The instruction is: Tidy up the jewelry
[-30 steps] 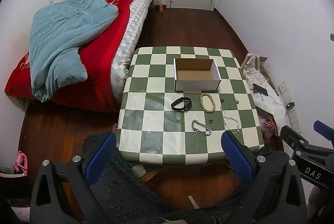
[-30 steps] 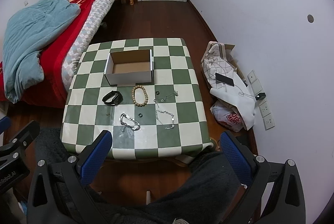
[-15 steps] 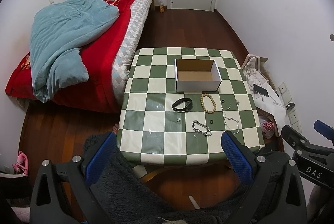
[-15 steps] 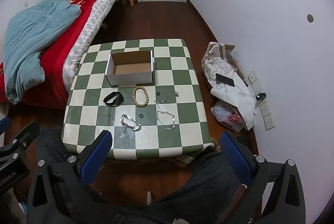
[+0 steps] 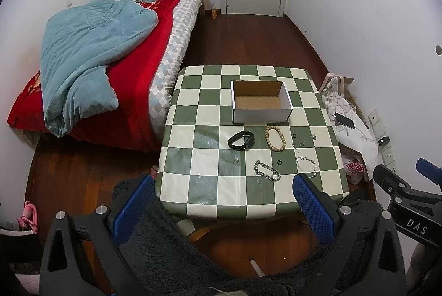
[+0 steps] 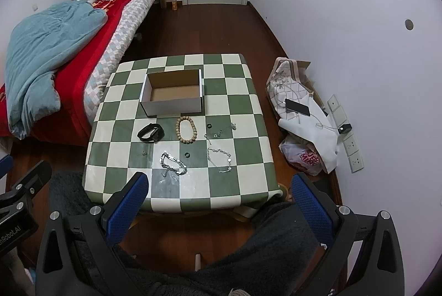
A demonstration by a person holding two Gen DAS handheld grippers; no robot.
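- bed with red cover and a crumpled blue blanket, left of the table, against the wall
- low table with green/cream checker cloth, mid-room; all the jewelry lies on it
- white cardboard box, open top, nothing visible inside, on the far half of the table
- left gripper held above the near table edge, blue pads spread wide, nothing between them
- right gripper same: jaws wide apart, holding nothing, short of the near edge
- white bag on the floor right of the table, phone lying on it
- black wristband just in front of the box, left side
- wooden bead bracelet just right of the wristband, apart from it
- chunky silver chain bracelet nearer the front edge
- thin silver chain right of it, second thin chain behind that
- two small dark rings: one by the beads, one between the two front chains
- tiny metal bit in front of the wristband, too small to tell what
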